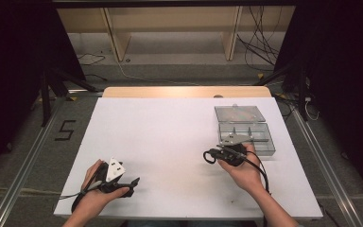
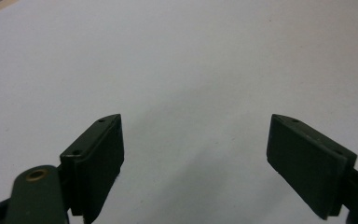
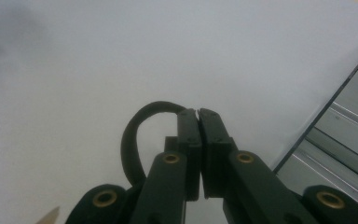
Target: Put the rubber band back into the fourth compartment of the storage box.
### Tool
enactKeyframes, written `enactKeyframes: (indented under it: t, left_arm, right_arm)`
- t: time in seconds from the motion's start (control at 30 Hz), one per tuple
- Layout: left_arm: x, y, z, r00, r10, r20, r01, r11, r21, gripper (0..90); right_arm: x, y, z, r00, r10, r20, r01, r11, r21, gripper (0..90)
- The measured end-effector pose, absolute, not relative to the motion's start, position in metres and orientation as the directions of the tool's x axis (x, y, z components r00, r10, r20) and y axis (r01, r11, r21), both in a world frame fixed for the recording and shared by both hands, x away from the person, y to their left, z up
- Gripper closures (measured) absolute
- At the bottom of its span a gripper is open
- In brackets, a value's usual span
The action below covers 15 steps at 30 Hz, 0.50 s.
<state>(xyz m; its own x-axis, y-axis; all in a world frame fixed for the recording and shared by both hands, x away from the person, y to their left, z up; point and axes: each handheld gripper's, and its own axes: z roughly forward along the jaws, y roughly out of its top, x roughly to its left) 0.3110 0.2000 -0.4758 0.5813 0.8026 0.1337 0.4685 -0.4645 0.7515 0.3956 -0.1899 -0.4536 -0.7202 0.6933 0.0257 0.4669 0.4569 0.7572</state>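
At five o'clock on the white counter (image 1: 170,142), seen from the high view, sits the right claw (image 1: 211,156), gripped in the person's right hand (image 1: 243,172) with a grey plate on top and a black cable looping out at its tip. Look along its own view and the right claw (image 3: 199,112) has both jaws pressed flat together, nothing visible between the pads, just that black cable loop (image 3: 133,135) curling off at nine o'clock. Just beside it, at three o'clock, lies the clear compartment box (image 1: 246,137), lid (image 1: 238,113) swung open and lying flat behind it toward twelve o'clock; the gripper's grey plate overlaps the box's near left corner in the high view, though whether they touch I cannot tell. The box edge (image 3: 340,126) slants in at the right of the right gripper view. Over at seven o'clock, well apart from the box, the left hand (image 1: 94,191) holds the left claw (image 1: 134,182) low over the counter, pointing toward three o'clock. Its own view shows the left claw (image 2: 196,154) spread wide, bare white counter between the pads.
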Motion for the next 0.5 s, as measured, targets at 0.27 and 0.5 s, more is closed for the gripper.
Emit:
enactKeyframes:
  t: [0.27,0.5]
  left_arm:
    - [0.3110,0.1995,-0.4758,0.583,0.802,0.131,0.471,-0.465,0.749,18.4]
    - [0.3108,0.1990,-0.4756,0.586,0.799,0.136,0.468,-0.471,0.748,18.5]
  right_arm:
    - [0.3964,-0.1936,-0.4508,-0.713,0.701,0.023,0.463,0.446,0.766,88.7]
    - [0.3974,-0.1986,-0.4472,-0.700,0.714,0.021,0.463,0.431,0.774,88.7]
